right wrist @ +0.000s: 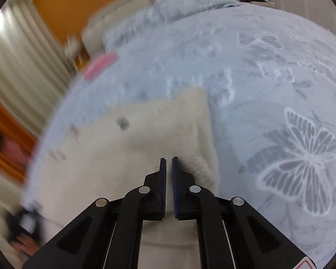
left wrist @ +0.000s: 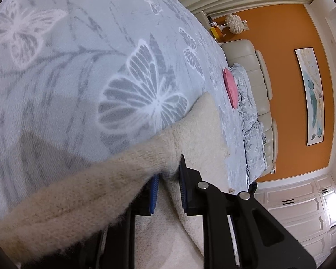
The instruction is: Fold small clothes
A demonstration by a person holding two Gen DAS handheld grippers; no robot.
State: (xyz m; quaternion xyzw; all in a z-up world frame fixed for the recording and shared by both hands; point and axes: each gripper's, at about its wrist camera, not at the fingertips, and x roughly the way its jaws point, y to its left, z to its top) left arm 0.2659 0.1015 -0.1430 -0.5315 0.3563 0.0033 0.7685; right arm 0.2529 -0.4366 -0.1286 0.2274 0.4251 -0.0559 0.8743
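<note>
A cream fleece garment (left wrist: 89, 192) lies on the pale blue butterfly bedspread (left wrist: 56, 67). My left gripper (left wrist: 168, 174) is shut on a lifted fold of the garment; the cloth drapes over its left finger and hides the tip. In the right wrist view the same garment (right wrist: 145, 139) lies flat with dark buttons showing, blurred. My right gripper (right wrist: 169, 163) hovers over the garment's right part with its jaws nearly closed and nothing visible between them.
A folded pink cloth (left wrist: 230, 85) lies near the far edge of the bed, also in the right wrist view (right wrist: 100, 66). A rumpled blue duvet (left wrist: 250, 116) and a cream headboard (left wrist: 264, 83) stand against the orange wall. White cabinets (left wrist: 302, 213) stand beyond.
</note>
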